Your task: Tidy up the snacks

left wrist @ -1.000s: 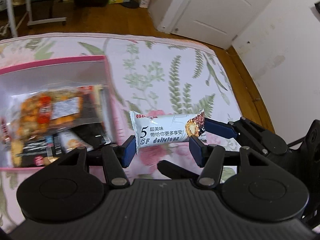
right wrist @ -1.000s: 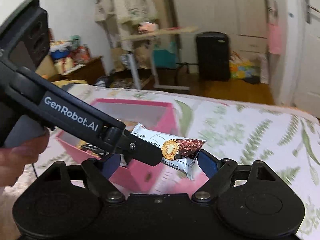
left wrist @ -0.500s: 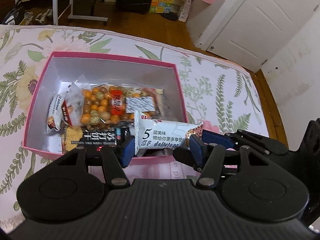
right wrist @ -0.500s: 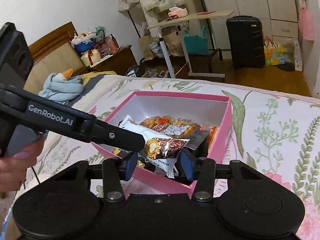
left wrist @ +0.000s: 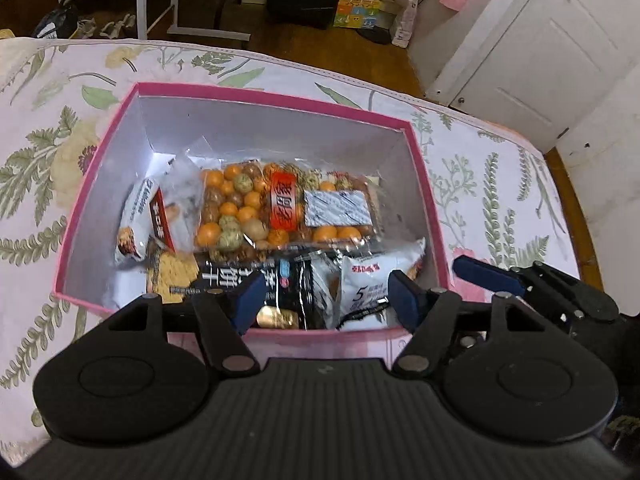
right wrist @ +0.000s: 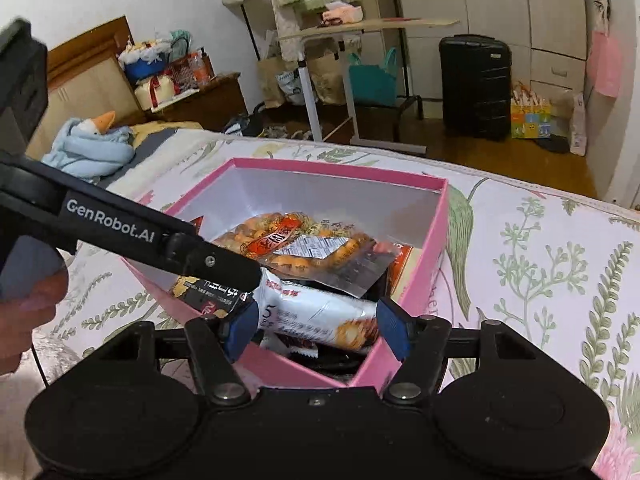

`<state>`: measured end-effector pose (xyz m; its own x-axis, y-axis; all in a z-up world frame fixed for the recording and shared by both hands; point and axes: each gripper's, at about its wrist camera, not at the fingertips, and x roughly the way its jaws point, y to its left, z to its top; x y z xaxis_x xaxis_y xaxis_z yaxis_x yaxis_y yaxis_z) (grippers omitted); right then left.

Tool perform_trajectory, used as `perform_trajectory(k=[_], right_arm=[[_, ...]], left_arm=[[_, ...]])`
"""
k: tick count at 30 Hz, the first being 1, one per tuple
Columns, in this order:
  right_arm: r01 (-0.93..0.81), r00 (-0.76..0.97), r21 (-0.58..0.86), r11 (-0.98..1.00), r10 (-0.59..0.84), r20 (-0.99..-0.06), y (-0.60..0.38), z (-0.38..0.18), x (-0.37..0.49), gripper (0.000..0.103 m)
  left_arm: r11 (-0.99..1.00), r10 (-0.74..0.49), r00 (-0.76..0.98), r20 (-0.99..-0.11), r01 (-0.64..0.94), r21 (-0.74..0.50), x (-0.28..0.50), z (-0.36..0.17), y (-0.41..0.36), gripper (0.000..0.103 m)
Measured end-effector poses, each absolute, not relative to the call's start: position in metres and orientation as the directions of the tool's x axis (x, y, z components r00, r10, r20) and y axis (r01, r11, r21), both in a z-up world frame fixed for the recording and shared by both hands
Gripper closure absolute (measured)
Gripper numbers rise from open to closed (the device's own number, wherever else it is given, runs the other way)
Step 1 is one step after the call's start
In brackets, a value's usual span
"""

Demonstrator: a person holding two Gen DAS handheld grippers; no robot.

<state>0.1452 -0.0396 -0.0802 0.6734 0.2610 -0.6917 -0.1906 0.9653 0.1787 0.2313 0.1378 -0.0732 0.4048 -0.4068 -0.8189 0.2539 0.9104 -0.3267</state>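
A pink box (left wrist: 424, 184) with a silver inside sits on the flowered bedspread and holds several snack packs, with a clear pack of orange and green balls (left wrist: 280, 208) on top. The white "5F" wafer bar (left wrist: 372, 284) lies loose in the box's near right corner; it also shows in the right wrist view (right wrist: 316, 312). My left gripper (left wrist: 326, 300) is open above the box's near edge, touching nothing. My right gripper (right wrist: 314, 324) is open over the same corner, its blue pads (right wrist: 390, 328) either side of the bar and apart from it.
A black snack pack (left wrist: 256, 280) and a small white pack (left wrist: 140, 216) lie in the box. The left gripper's arm (right wrist: 132, 236) crosses the right wrist view. The bed's edge (left wrist: 568, 184) lies to the right, with wooden floor, a door and a black suitcase (right wrist: 476, 84) beyond.
The wafer bar, held between both grippers over the bedspread a second ago, was carried over the box, let go, and now lies inside. Both grippers have opened wider.
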Motion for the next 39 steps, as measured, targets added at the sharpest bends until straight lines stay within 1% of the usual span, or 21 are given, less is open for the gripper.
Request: perform_trajectory(k=[7,15,20,23,26,32,36,39], right_arm=[[-0.112,0.741,0.164,0.98,0.193,-0.643,-0.058,-0.06,0.109,0.032],[-0.002,0.808,0.097,0.995,0.058,-0.586,-0.067,-0.027,0.06,0.032],[0.069,0.833,0.058,0.996,-0.025,-0.552,-0.07,-0.006,0.031,0.032],[0.125,0.832,0.059,0.99,-0.072,-0.549,-0.076,0.004,0.017,0.032],[0.16,0.827,0.061,0.985,-0.1,-0.553,-0.08,0.009,0.006,0.032],[0.188,0.817,0.027,0.982,-0.141,-0.559,-0.077,0.008,-0.009,0.032],[0.205,0.8,0.02,0.979,-0.156,-0.58,-0.076,0.006,-0.014,0.032],[0.238,0.774,0.017,0.971,-0.179,-0.607,-0.074,0.003,-0.013,0.032]], left_arm=[[0.901,-0.43,0.475,-0.768,0.278,-0.333,0.197,-0.056,0.14,0.036],[0.891,-0.436,0.569,-0.698,0.38,-0.248,0.146,-0.014,0.126,0.036],[0.89,-0.43,0.602,-0.673,0.41,-0.202,0.117,0.006,0.116,0.036],[0.898,-0.409,0.621,-0.669,0.406,-0.171,0.104,0.012,0.11,0.036],[0.893,-0.415,0.608,-0.677,0.415,-0.175,0.095,0.011,0.105,0.036],[0.896,-0.409,0.592,-0.695,0.406,-0.181,0.083,0.003,0.095,0.036],[0.898,-0.387,0.582,-0.715,0.413,-0.15,0.078,-0.003,0.086,0.035],[0.909,-0.366,0.602,-0.71,0.394,-0.135,0.073,-0.006,0.084,0.03]])
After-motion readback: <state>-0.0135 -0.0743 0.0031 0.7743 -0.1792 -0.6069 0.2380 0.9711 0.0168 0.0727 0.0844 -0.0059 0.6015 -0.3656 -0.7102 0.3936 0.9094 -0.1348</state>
